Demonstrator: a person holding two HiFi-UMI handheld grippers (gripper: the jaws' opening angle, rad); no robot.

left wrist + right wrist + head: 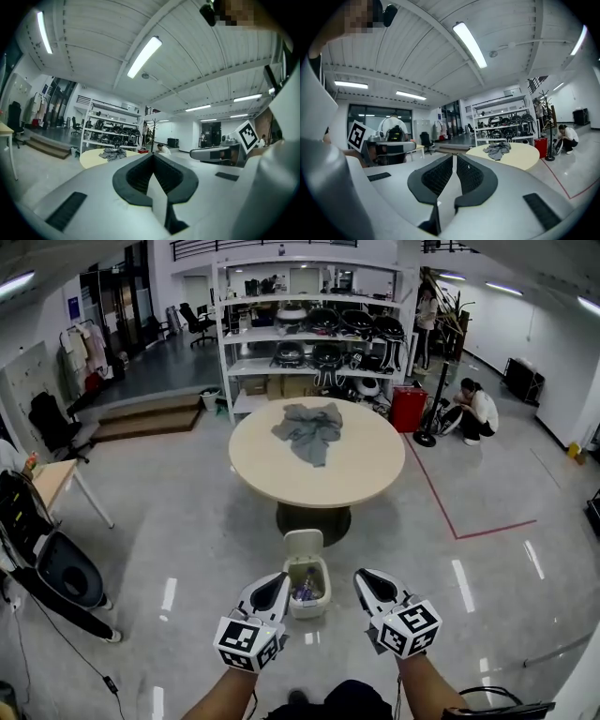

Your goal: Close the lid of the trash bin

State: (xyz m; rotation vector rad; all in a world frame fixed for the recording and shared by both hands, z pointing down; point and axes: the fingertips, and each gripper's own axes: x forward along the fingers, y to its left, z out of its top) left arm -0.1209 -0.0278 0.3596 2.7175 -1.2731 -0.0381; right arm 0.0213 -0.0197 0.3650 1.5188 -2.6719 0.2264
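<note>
So the trash bin is a small whitish one, sitting on the floor just in front of the round desk's dark base, on the near side. Its lid is flipped up and stands upright at the back edge, so the bin is wide open, and you can see some colourful rubbish inside. The left gripper and right gripper hang on either side of it, not touching. Both have their jaws pressed together with nothing between them. A grey cloth lies crumpled on the desk near its far edge.
</note>
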